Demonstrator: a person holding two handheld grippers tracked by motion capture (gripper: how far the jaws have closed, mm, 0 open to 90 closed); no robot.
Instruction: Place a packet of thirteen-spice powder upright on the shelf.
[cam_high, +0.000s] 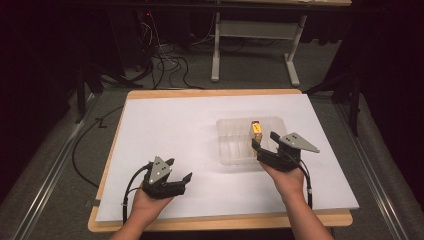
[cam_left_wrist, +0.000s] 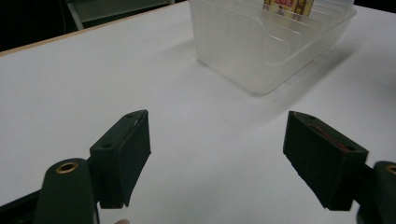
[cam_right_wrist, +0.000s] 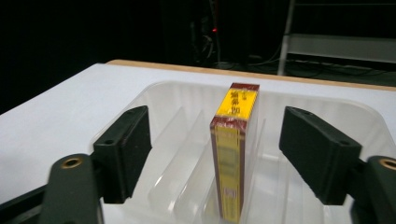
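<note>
Yellow-and-maroon box (cam_right_wrist: 232, 154), narrow, upright on edge in a slot of clear ribbed tray (cam_high: 235, 150). Right gripper (cam_right_wrist: 215, 158) wide, jaws either side, not touching. Left gripper (cam_left_wrist: 217, 158) wide, over white table (cam_high: 170, 125). Dark room, floor cables (cam_high: 165, 65) behind.

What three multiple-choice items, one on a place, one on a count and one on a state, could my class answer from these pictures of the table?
1. Where is the yellow and red box?
A. standing on edge in the clear tray
B. flat on the white table
C. in the left tool

2. How many boxes are in the tray?
A. three
B. one
C. none

3. How does the right tool stand?
A. shut on the box
B. shut and empty
C. open, jaws either side of the box

Answers: 1 A, the box stands upright between the tray's dividers. 2 B, one box sits there. 3 C, gaps show between both jaws and the box.
</note>
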